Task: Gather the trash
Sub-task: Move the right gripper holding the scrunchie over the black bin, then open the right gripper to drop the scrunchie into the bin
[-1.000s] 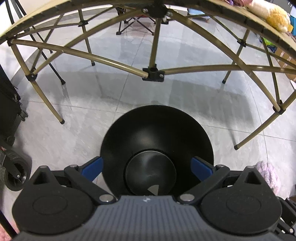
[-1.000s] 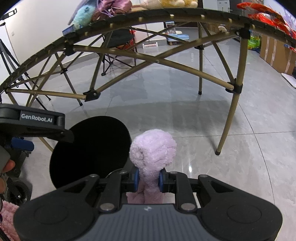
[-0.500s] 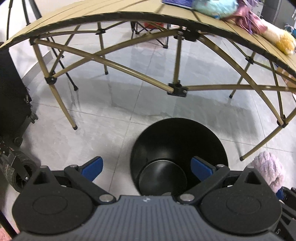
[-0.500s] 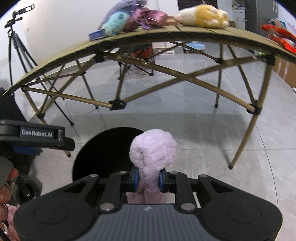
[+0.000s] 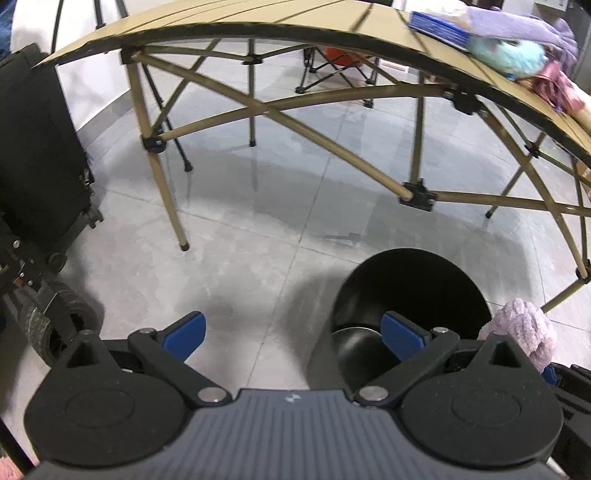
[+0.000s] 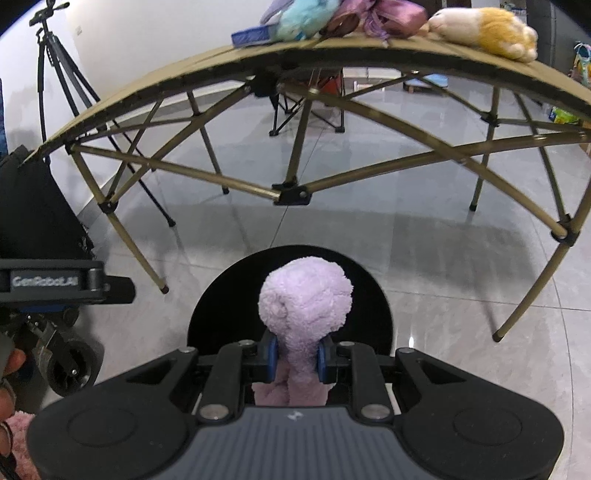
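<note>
A black round bin (image 5: 413, 295) stands on the grey floor in front of a folding table; it also shows in the right wrist view (image 6: 221, 317). My right gripper (image 6: 297, 354) is shut on a fluffy lilac plush piece (image 6: 304, 299) and holds it over the bin's mouth. The same lilac piece (image 5: 524, 328) shows at the right edge of the left wrist view. My left gripper (image 5: 291, 332) is open and empty, above the floor, with its right finger over the bin's left rim.
A tan folding table (image 6: 369, 55) with crossed legs stands ahead, with plush toys (image 6: 484, 26) and a blue packet (image 5: 439, 26) on top. A black wheeled case (image 5: 33, 155) is at the left. A tripod (image 6: 55, 74) and a folding chair (image 5: 332, 70) stand behind.
My left gripper has moved left and away from the bin, which was between its fingers. My right gripper has moved over the bin with the lilac piece and risen.
</note>
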A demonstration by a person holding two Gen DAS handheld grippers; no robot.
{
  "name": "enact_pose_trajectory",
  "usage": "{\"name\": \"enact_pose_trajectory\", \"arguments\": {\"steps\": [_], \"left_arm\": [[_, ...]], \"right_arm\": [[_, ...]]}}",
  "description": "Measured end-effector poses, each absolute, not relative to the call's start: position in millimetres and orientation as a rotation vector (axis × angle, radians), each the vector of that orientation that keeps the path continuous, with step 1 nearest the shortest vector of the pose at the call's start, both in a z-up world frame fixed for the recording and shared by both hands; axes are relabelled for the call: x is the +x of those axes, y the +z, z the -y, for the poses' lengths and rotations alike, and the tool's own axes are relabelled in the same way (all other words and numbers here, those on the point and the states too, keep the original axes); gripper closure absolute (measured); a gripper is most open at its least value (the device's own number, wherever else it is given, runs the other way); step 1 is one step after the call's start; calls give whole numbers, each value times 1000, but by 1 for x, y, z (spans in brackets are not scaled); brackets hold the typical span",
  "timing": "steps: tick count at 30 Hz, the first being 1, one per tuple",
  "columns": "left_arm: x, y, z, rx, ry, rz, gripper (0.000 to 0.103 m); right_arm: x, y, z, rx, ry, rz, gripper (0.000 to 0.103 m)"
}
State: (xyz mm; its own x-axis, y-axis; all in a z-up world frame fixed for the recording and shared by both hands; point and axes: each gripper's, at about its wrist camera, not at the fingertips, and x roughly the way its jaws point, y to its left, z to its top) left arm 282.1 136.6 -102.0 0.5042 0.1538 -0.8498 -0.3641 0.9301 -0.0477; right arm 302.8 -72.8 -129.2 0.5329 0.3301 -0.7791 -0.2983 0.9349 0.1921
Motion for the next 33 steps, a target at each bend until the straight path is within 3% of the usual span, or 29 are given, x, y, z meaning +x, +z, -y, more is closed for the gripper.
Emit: {"name": "enact_pose_trajectory", "arguments": {"steps": [28,31,32,33], "left_arm": [[277,-135,-166,-193,391,-1079,0],[277,-135,-166,-191,386,-1079,0],[277,-135,-166,-191,386,-1079,0],[276,-135,-166,-192,387,-1080,0]], "right_arm": [[361,-184,25,-4,341,-1147,82],[361,-186,24,-11,343,-1155,74],[361,-187,23,-16,345,-1160,65],[361,-187,22,-19,344,-1164,47]]}}
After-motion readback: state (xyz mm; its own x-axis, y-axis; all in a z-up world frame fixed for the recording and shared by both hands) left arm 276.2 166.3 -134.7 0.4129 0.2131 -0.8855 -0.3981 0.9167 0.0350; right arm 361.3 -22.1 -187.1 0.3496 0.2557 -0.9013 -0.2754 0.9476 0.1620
